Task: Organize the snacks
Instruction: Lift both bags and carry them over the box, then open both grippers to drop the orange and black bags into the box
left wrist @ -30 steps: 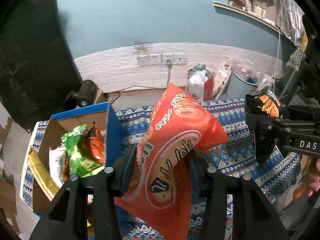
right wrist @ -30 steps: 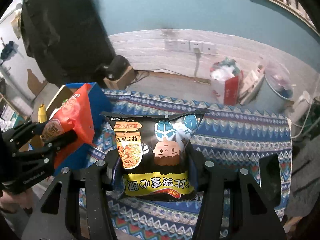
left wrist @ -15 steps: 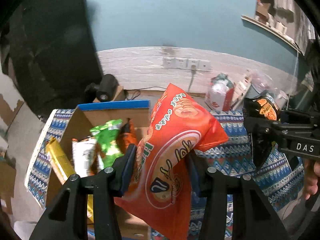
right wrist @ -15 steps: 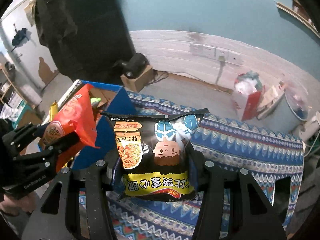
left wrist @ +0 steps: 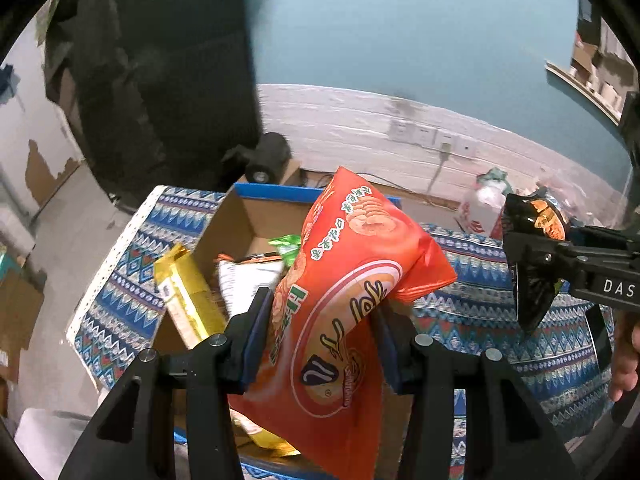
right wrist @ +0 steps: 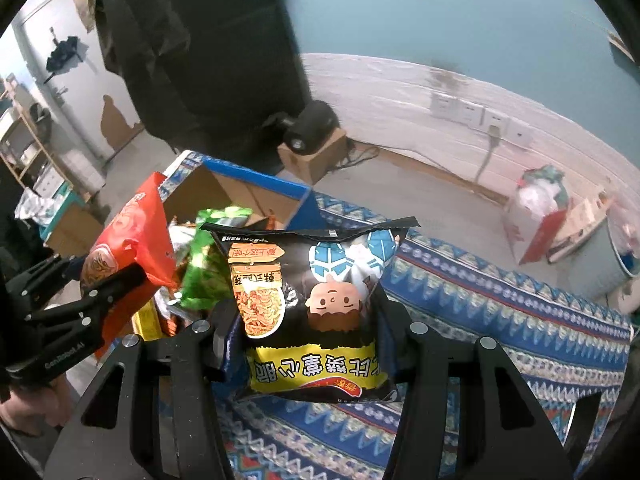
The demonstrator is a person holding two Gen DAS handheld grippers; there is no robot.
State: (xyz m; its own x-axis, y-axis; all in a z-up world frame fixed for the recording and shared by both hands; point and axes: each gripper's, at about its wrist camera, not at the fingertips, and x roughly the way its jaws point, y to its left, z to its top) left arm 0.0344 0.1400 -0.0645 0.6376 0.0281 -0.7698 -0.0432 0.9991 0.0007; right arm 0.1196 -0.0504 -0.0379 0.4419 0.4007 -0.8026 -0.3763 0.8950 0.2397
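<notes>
While both of my hands are raised above the patterned blue cloth (right wrist: 500, 320) covering the bench, each gripper carries 1 snack. My left gripper (left wrist: 320, 320) is closed on a large red-orange crinkled foil snack bag (left wrist: 344, 304), its 2 fingers (left wrist: 256, 320) pinching the bag across its middle, so the top of the bag stands up and leans right beyond the fingertips while the bottom hangs down between the gripper's arms. This bag hangs directly over the open cardboard box with blue outer walls (left wrist: 240, 216), near its right side. In that box lie a gold foil packet (left wrist: 188, 296) tilted against the left wall, a white printed packet (left wrist: 248, 280) beside it, and a green snack bag (left wrist: 286, 242) farther back, partly hidden by the red-orange bag.

My right gripper (right wrist: 308, 328) is closed on a black snack bag with a cartoon face and a yellow band (right wrist: 312, 300), held upside down, its sealed edge pointing away from me and its lower part squeezed between the fingers. That bag hangs over the cloth, just right of the box's blue wall (right wrist: 304, 204). From the right wrist view, my left gripper appears at the left edge with the red-orange bag above the box's contents, the green bag showing between the 2 held bags. Against the far wall stand a black spotlight on a small cardboard box (right wrist: 312, 128) and a red-and-white carton (right wrist: 536, 216).
</notes>
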